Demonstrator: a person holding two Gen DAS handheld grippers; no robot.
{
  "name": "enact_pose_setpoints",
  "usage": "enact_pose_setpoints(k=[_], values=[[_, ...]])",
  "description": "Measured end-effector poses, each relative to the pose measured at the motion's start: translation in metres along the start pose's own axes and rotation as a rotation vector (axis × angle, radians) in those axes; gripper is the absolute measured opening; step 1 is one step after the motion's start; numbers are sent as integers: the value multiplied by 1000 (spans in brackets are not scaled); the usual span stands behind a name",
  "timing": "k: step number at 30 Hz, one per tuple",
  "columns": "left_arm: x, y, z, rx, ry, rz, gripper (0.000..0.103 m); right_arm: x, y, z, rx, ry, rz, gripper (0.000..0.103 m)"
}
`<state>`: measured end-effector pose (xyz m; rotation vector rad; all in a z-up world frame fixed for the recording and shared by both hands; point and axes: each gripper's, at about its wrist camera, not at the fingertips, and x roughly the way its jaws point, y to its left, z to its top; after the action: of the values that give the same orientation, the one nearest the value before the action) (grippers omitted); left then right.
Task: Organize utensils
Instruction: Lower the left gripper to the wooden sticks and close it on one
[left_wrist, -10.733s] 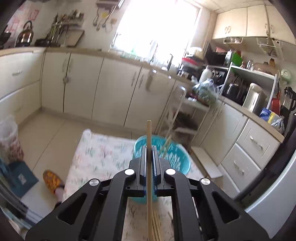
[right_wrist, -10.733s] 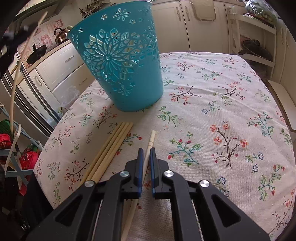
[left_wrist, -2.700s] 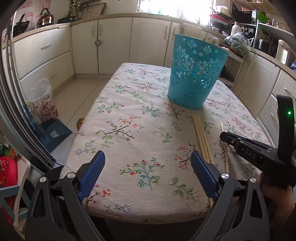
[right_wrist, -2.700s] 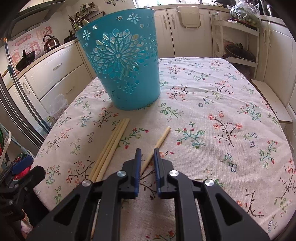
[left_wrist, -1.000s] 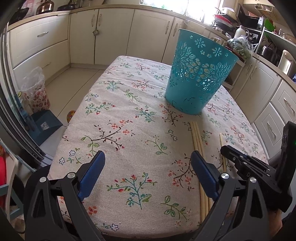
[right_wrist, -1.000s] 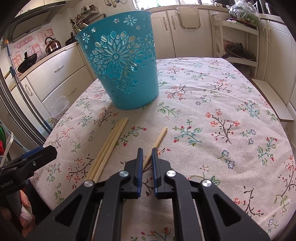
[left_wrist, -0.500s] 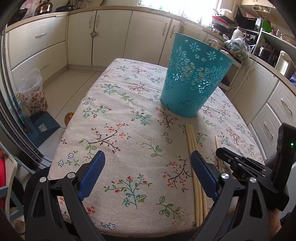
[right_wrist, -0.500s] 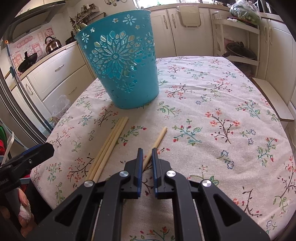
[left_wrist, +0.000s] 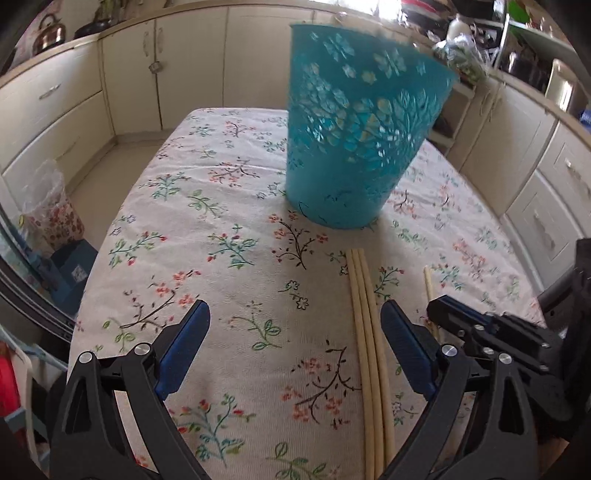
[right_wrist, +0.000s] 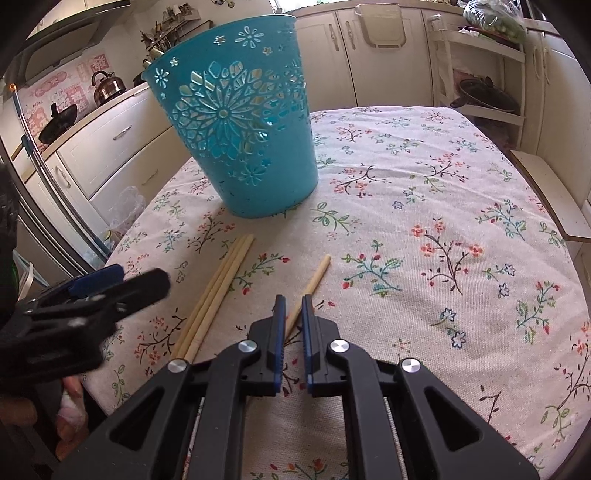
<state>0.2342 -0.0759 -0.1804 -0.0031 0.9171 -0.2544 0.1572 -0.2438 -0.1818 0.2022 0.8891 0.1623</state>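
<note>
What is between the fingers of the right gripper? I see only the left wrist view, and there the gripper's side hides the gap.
Observer: In the right wrist view the right gripper is shut on the single chopstick, which runs between its fingers and points toward the blue bucket.
Operator: And where is my left gripper relative to the three chopsticks? I see them only beside my right finger.
Observer: From the right wrist view the left gripper is blurred and open. Its fingertips are just left of the three chopsticks, near their middle. I cannot tell whether it touches them.
</note>
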Motion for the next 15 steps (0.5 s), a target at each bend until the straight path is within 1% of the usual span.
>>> enact_pose_setpoints(k=[4,7,12,15], values=[[18,-5,1,3,41,14,90,1,0,2,-17,0,-5,8],[22,-8,2,25,39,41,90,2,-3,3,-10,-1,4,8],[24,-5,5,17,35,48,90,3,-7,5,-1,-4,16,8],[26,-10,3,62,34,84,90,2,-5,4,-12,-7,9,8]])
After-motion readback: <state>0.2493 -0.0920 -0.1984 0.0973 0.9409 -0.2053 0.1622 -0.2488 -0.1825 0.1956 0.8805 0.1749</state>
